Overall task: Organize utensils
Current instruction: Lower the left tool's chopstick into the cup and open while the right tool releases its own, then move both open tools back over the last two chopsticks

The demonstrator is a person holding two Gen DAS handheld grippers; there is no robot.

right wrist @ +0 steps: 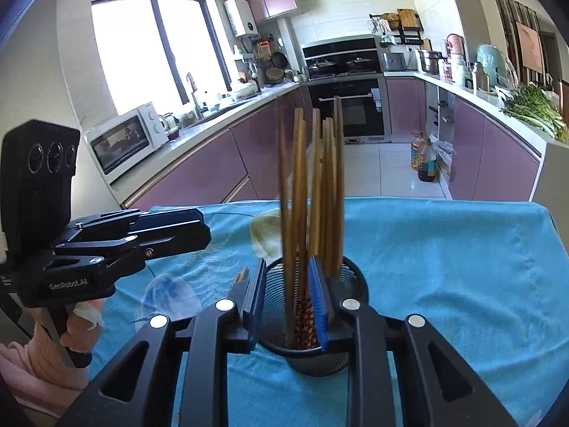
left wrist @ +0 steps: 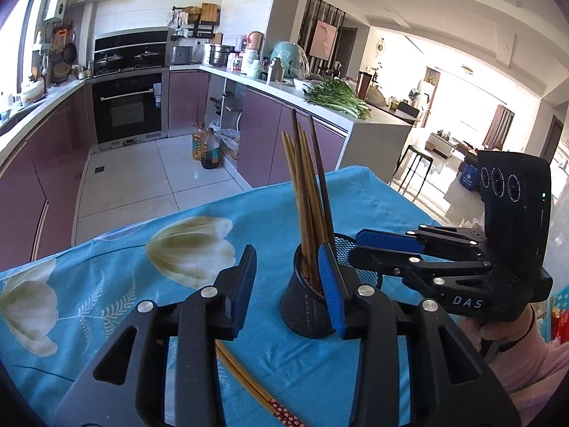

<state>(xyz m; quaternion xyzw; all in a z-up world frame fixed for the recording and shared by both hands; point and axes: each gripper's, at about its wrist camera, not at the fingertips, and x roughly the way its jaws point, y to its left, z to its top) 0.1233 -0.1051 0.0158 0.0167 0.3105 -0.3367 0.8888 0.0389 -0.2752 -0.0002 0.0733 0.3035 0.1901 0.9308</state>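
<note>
On a desk [left wrist: 106, 284] draped in turquoise floral cloth, a black mesh cup [left wrist: 306, 306] holds upright wooden chopsticks [left wrist: 306, 192], both hand-held grippers, left [left wrist: 288, 291] and right [right wrist: 286, 302], spread and empty, two chopsticks [left wrist: 249, 388] lying loose.

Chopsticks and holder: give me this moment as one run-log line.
left gripper: open, empty | right gripper: open at mesh holder | chopsticks: upright in holder | loose chopsticks: on tablecloth

Wooden chopsticks [right wrist: 313, 192] upright in black mesh cup [left wrist: 306, 306]; pair [left wrist: 249, 384] flat on cloth.
</note>
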